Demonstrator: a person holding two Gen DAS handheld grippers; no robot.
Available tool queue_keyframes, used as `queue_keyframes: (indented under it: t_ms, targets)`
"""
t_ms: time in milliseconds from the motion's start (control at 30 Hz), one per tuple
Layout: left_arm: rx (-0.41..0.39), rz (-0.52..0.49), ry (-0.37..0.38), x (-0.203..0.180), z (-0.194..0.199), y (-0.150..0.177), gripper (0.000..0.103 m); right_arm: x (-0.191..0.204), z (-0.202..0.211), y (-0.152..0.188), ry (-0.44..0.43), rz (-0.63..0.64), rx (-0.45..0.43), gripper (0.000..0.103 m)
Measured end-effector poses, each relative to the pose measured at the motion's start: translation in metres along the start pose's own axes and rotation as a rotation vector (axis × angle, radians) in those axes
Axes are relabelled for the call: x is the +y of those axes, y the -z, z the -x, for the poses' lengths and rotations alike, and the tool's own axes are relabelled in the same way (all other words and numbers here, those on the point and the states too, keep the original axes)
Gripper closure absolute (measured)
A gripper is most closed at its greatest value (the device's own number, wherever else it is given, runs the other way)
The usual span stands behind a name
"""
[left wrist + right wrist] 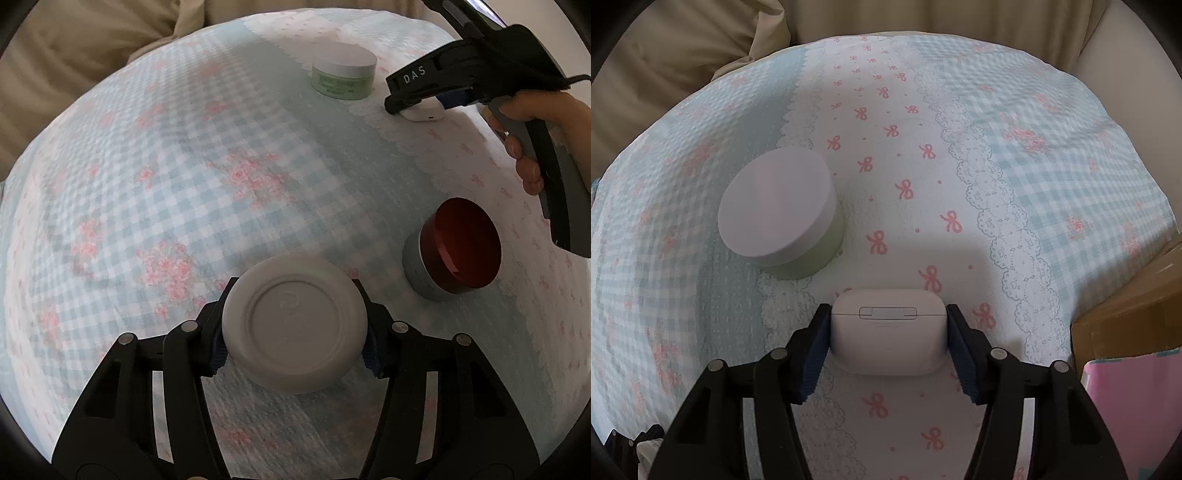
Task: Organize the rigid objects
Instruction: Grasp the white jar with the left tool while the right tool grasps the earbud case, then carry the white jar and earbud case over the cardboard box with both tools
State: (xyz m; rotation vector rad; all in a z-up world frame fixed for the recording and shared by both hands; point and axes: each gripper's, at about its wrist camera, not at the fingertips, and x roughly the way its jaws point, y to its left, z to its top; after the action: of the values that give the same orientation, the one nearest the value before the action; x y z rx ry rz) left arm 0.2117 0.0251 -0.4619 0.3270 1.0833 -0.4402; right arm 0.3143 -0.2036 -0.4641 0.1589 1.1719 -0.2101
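Observation:
My left gripper (295,328) is shut on a round grey jar (294,325), its lid facing the camera, held over the patterned cloth. My right gripper (887,330) is shut on a white earbud case (888,330) that rests on or just above the cloth; it also shows in the left wrist view (423,112) under the right gripper (410,103). A green jar with a white lid (781,212) stands on the cloth left of the case, also in the left wrist view (344,70). A grey jar with a red inside (454,249) lies on its side to my left gripper's right.
The blue-checked and pink-bow cloth (905,147) covers the round surface. Beige cushions (683,55) lie behind it. A cardboard box (1134,314) and a pink item (1126,387) sit at the right edge.

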Motion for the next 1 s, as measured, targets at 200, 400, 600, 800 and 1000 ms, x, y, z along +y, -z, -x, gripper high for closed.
queue_keyframes:
  t_ms: [200,400,600,800,1000]
  targets:
    - [-0.013,0.055,-0.01,0.014,0.007,-0.005,0.05,0.0,0.009,0.005,-0.023,-0.017,0.0,0.047]
    - [-0.054,0.092,-0.03,0.027,0.036,-0.012,0.05,0.007,0.035,0.009,-0.043,-0.002,-0.025,0.047]
    - [-0.088,0.129,-0.036,0.036,0.084,-0.021,0.05,0.009,0.082,0.012,-0.065,-0.001,-0.068,0.047]
    - [-0.106,0.121,-0.005,0.037,0.148,-0.04,0.05,0.008,0.161,0.018,-0.087,-0.006,-0.097,0.047]
    - [-0.154,0.11,0.055,0.025,0.209,-0.069,0.05,-0.009,0.24,0.025,-0.117,-0.021,-0.085,0.047]
